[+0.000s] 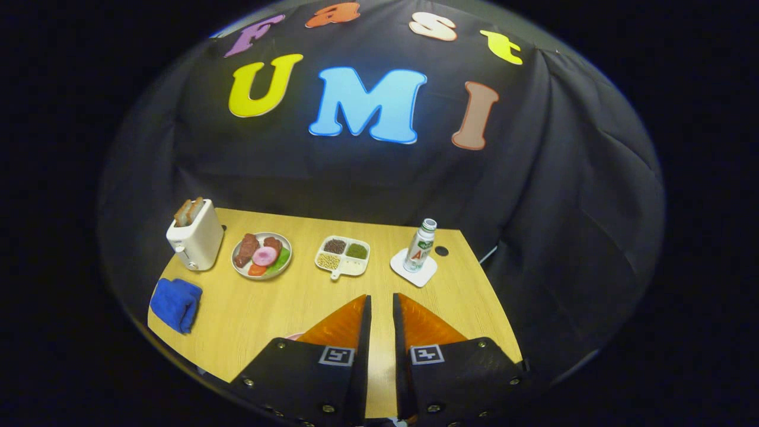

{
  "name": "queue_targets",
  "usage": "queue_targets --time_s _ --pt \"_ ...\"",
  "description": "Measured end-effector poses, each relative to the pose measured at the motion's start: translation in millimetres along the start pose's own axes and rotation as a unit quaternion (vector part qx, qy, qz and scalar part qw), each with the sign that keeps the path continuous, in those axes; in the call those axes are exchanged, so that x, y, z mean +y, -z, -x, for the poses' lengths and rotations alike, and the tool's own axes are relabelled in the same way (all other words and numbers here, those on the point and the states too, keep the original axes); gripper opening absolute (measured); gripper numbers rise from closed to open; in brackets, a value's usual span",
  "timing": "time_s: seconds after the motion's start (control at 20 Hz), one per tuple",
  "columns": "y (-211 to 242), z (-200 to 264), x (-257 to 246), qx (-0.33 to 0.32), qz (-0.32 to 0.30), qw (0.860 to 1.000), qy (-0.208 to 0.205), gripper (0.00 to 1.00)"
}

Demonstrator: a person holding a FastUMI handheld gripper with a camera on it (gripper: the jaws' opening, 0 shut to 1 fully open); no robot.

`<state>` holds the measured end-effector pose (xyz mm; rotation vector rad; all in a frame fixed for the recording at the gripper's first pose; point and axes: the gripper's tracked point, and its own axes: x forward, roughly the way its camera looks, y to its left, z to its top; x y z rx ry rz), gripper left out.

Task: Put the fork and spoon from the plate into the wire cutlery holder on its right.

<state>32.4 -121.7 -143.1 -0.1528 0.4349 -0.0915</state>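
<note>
My gripper is held high over the near part of a wooden table. Its two orange fingers stand almost together, with a narrow slit of bare table between them and nothing held. Beside the left finger's base a small pink edge peeks out; I cannot tell what it belongs to. The gripper's black body hides the table's near strip below the fingers.
Beyond the fingers stand, left to right, a white toaster with bread slices, a plate of toy food, a divided dish of grains and a bottle on a white coaster. A folded blue cloth lies near the left edge.
</note>
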Motion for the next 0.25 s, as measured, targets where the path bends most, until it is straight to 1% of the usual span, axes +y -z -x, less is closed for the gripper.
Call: queue_targets --time_s 0.1,0.25 --pt "-20 14 7 -0.042 0.002 0.999 0.001 0.20" --pt "-46 31 17 -0.099 -0.031 0.995 -0.010 0.20"
